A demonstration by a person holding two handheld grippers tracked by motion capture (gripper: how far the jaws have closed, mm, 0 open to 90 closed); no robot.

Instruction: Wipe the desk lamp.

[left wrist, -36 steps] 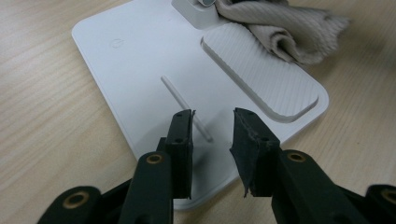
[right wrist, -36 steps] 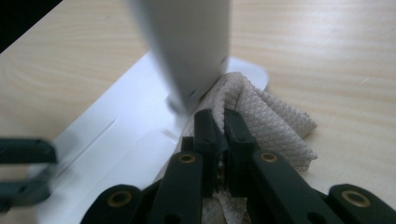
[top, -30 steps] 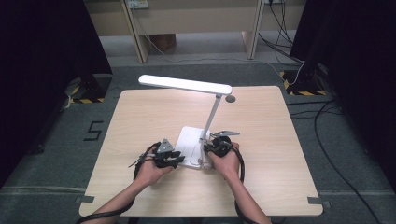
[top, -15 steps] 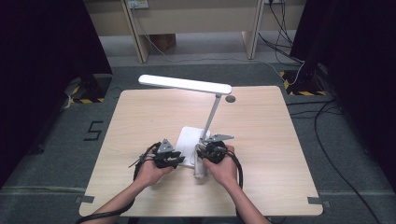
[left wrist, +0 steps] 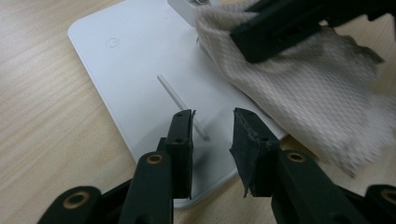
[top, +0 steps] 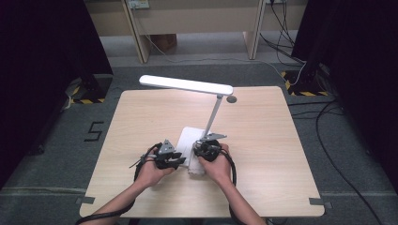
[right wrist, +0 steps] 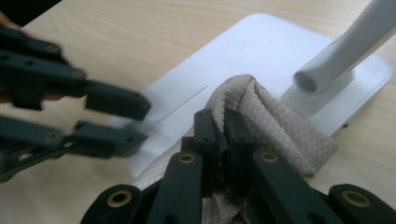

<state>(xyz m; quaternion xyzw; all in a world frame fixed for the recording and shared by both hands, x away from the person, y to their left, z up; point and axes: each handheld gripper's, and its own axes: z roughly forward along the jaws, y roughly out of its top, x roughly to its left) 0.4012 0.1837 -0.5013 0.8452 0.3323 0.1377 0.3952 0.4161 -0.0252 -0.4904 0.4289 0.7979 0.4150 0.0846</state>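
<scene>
On the desk lamp's white base [left wrist: 140,70], the right gripper [right wrist: 223,126] is clenching a folded cloth [right wrist: 275,126] to wipe it, while the left gripper [left wrist: 212,135], jaws parted and empty, is bracing the base's near edge.

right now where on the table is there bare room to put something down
The light wooden table is bare along its left side beside the white desk lamp, across the right side past the lamp's post, and along the near edge right of the forearms. It is crowded at the white lamp base, where the left gripper, right gripper and beige cloth meet.
</scene>
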